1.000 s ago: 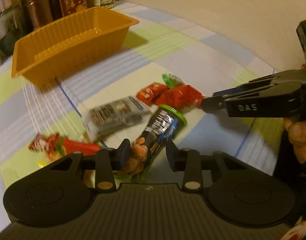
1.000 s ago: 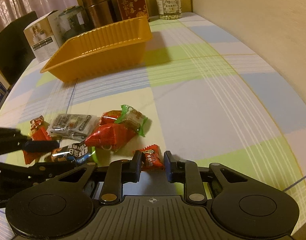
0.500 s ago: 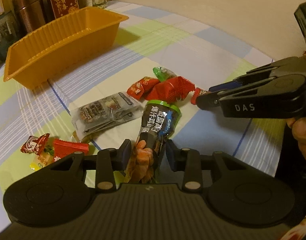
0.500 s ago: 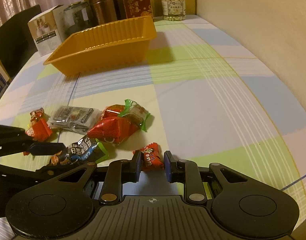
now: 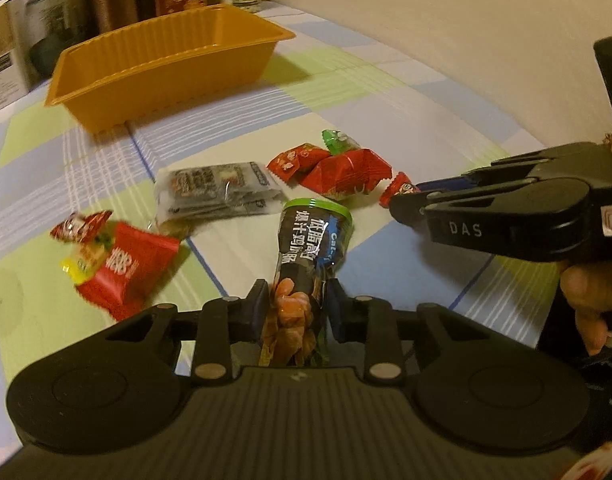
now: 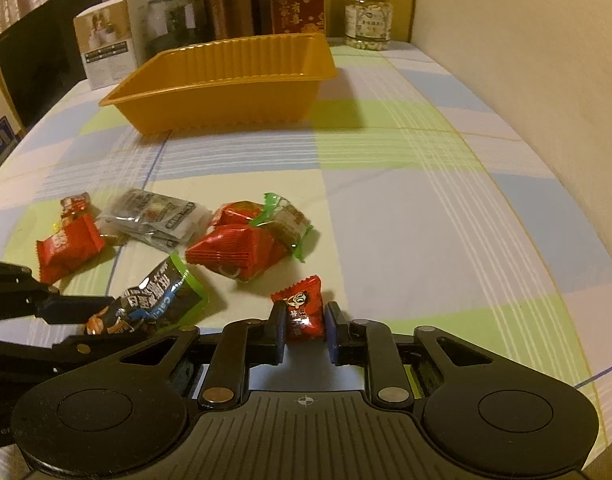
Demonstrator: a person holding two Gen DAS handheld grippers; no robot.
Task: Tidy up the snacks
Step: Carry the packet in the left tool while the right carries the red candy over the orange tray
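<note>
My left gripper (image 5: 298,300) has its jaws closing, pads pressed on the lower end of a black snack packet with a green top (image 5: 312,240), which tilts up off the cloth. In the right wrist view that packet (image 6: 158,304) hangs from the left gripper (image 6: 78,312) at the lower left. Between the pads of my shut right gripper (image 6: 305,320) sits a small red candy (image 6: 302,304). The left wrist view shows the right gripper (image 5: 402,200) reaching in from the right with the candy (image 5: 398,190) at its tip. An orange tray (image 6: 226,80) stands further back with nothing visible inside.
Loose snacks lie on the checked tablecloth: a red pack (image 6: 68,248), clear-and-black sachets (image 6: 154,216), a large red pouch (image 6: 234,248) and a green-wrapped sweet (image 6: 288,220). Tins, jars and a box (image 6: 106,44) line the far edge. A wall (image 6: 526,80) borders the right side.
The left jaws have closed in on the black packet, which now stands more upright between them. The right jaws have closed onto the small red candy. Both views rolled slightly.
</note>
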